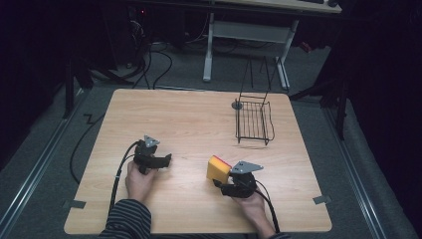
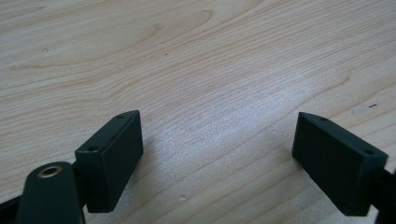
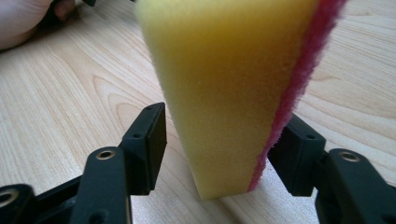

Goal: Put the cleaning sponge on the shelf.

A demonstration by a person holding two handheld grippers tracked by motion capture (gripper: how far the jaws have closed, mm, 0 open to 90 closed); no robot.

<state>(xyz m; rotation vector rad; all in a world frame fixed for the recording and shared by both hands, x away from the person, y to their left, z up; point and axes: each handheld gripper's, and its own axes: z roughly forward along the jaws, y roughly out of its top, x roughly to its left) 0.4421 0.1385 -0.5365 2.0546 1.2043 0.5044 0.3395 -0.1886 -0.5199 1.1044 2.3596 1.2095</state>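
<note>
Right gripper view: right gripper (image 3: 219, 140) half open round sponge (image 3: 229, 84), left pad w/ a gap. Left gripper (image 2: 217, 154) wide open, nothing in it, left of sponge.

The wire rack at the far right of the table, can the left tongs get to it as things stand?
Probably yes. The left tongs stand open over bare table, and nothing lies between them and the wire rack. The sponge and right tongs sit nearer the person, off that path.

Two black handheld grippers, the left gripper (image 1: 158, 162) and the right gripper (image 1: 222, 185), each carry a grey three-cornered plate and a trailing black cable. Blocky jaws have small screw holes and brass rivets. One striped sleeve (image 1: 127, 219).
</note>
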